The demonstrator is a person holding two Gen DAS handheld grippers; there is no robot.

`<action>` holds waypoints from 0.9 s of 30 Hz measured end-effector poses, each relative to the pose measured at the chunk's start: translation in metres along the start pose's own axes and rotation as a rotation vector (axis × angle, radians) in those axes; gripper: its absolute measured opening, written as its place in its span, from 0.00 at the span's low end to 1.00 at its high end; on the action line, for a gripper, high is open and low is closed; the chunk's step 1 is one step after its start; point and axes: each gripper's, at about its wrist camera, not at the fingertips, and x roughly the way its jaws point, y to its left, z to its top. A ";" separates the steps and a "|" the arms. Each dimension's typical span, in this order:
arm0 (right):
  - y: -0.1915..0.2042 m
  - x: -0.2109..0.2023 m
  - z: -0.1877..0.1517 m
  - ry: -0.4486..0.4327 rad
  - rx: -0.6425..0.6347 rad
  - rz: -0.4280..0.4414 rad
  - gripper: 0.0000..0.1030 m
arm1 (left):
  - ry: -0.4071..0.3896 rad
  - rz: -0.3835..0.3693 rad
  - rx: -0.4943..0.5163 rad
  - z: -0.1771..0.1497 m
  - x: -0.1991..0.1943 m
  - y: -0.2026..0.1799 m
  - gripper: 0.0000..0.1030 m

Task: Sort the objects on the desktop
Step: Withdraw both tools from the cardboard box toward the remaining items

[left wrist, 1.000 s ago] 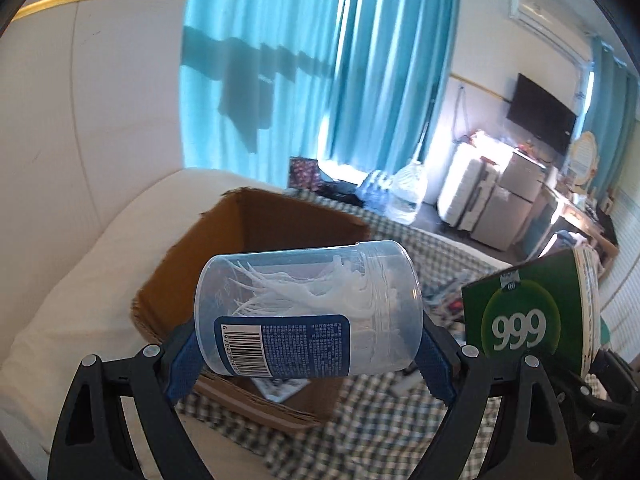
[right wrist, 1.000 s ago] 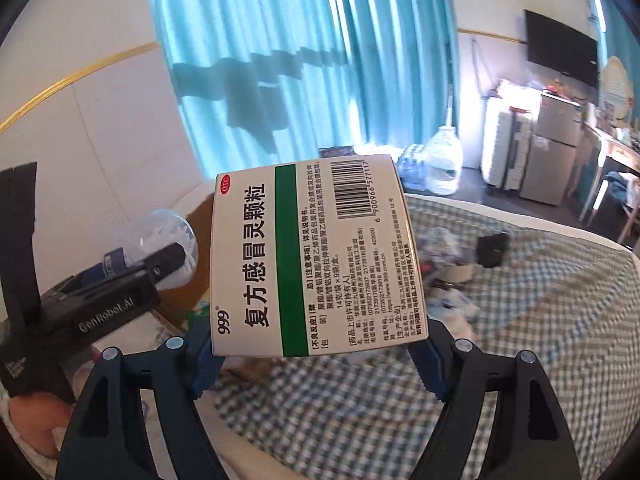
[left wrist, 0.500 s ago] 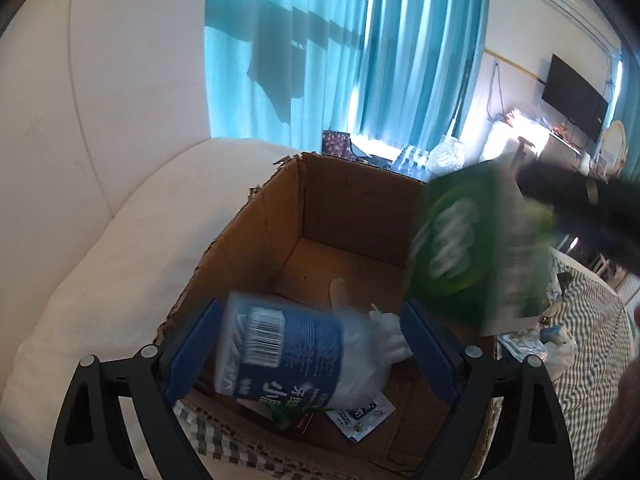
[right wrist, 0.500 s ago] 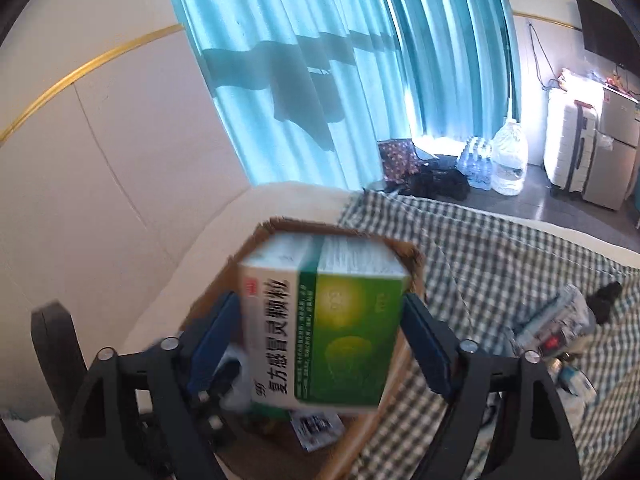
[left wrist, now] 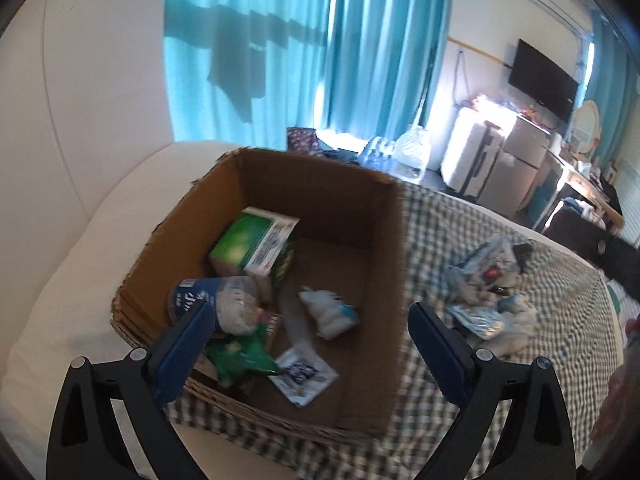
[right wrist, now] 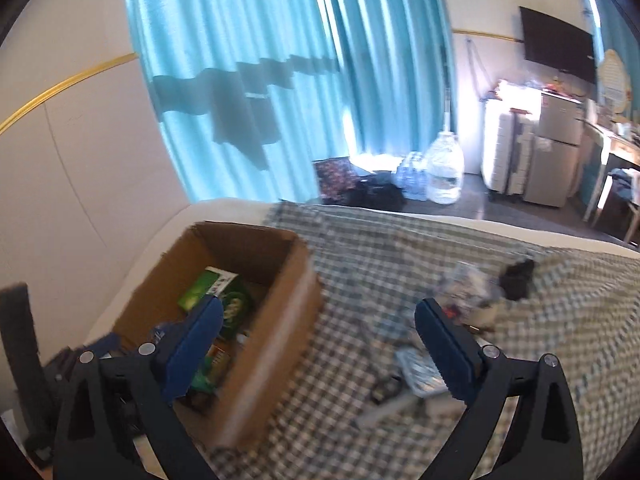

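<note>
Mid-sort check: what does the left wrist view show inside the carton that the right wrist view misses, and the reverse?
Only the left wrist view shows the box floor: the toothpick jar lying on its side, a white-and-blue packet and a flat sachet.

Only the right wrist view shows the large water jug on the floor and a black object far out on the cloth.

Both show the cardboard box, the green medicine box inside it, the checked cloth and open, empty claws.

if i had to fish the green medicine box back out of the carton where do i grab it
Grip the green medicine box across its two long side faces, coming from straight above. It lies tilted against the left wall of the cardboard carton, a wide face up, with the floss-pick jar crowding its near end, so a side approach looks blocked.
</note>
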 end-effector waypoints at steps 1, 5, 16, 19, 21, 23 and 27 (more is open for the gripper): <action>-0.011 -0.012 -0.003 -0.002 0.009 -0.016 0.94 | -0.011 -0.015 0.016 -0.002 -0.010 -0.014 0.97; -0.052 -0.065 -0.023 -0.012 0.028 -0.094 0.94 | -0.042 -0.046 0.045 -0.010 -0.038 -0.055 1.00; -0.121 -0.157 -0.098 -0.010 0.093 -0.192 0.94 | 0.029 -0.094 0.091 -0.071 -0.061 -0.144 1.00; -0.131 -0.164 -0.110 -0.005 0.115 -0.194 0.94 | 0.050 -0.083 0.116 -0.082 -0.059 -0.161 1.00; -0.140 -0.166 -0.117 0.002 0.133 -0.189 0.94 | 0.052 -0.086 0.134 -0.086 -0.060 -0.169 1.00; -0.148 -0.165 -0.119 0.006 0.151 -0.192 0.94 | 0.045 -0.092 0.162 -0.087 -0.061 -0.177 1.00; -0.167 -0.155 -0.122 0.003 0.214 -0.177 0.94 | 0.021 -0.088 0.207 -0.086 -0.054 -0.186 1.00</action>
